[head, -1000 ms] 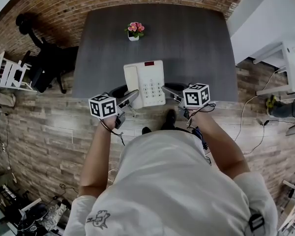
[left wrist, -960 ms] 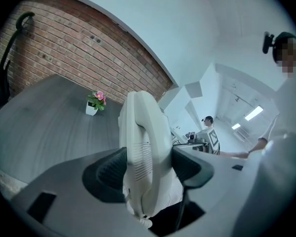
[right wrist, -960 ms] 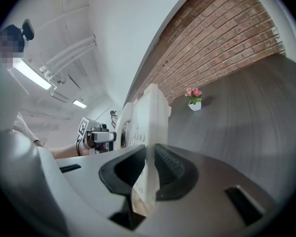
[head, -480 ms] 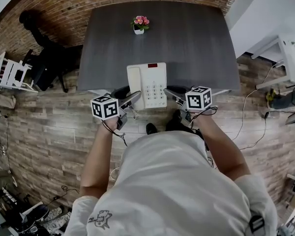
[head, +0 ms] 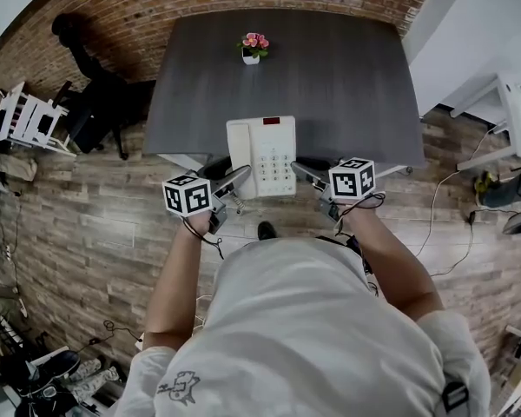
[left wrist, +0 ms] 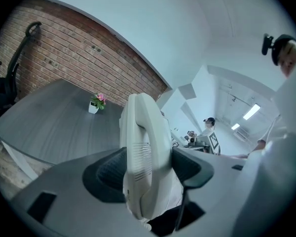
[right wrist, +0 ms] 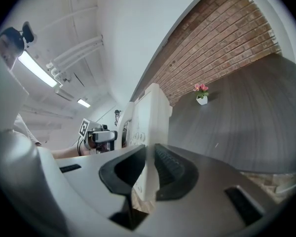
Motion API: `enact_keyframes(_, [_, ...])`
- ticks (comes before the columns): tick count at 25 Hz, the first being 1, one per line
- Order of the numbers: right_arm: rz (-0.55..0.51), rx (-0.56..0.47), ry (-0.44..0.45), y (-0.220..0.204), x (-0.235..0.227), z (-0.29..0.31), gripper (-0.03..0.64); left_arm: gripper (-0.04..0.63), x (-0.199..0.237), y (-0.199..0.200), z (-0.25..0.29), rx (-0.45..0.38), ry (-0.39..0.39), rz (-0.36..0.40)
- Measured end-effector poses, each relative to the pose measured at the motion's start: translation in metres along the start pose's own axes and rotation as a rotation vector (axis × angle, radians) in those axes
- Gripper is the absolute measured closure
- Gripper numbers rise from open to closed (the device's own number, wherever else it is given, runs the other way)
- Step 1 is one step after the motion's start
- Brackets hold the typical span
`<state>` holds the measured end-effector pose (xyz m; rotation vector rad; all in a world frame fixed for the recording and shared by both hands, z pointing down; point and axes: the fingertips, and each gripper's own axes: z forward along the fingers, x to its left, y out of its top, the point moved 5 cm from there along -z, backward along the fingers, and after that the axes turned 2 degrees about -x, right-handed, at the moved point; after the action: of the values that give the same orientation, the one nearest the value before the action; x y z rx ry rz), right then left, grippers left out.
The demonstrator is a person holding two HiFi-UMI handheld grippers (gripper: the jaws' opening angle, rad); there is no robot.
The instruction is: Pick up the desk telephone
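Both left claw (head: 235,177) and right claw (head: 304,171) clamp the desk telephone (head: 265,148), hiding its sides.

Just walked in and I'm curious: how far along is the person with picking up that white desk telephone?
Done: the left gripper is clamped on the telephone at its handset side, and the right gripper on its thin right edge. In hand: the telephone seems held in the air, overhanging the near edge of the grey table rather than resting on it. Left: apparently little; the lift looks made.
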<state>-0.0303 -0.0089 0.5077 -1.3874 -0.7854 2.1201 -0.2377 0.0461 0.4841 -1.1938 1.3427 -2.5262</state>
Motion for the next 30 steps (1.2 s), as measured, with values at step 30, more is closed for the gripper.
enact_keyframes(30, [-0.002,0.043,0.028,-0.058,-0.034,-0.192,0.555,0.295,-0.159,-0.109,0.082,-0.027,0.036,-0.07])
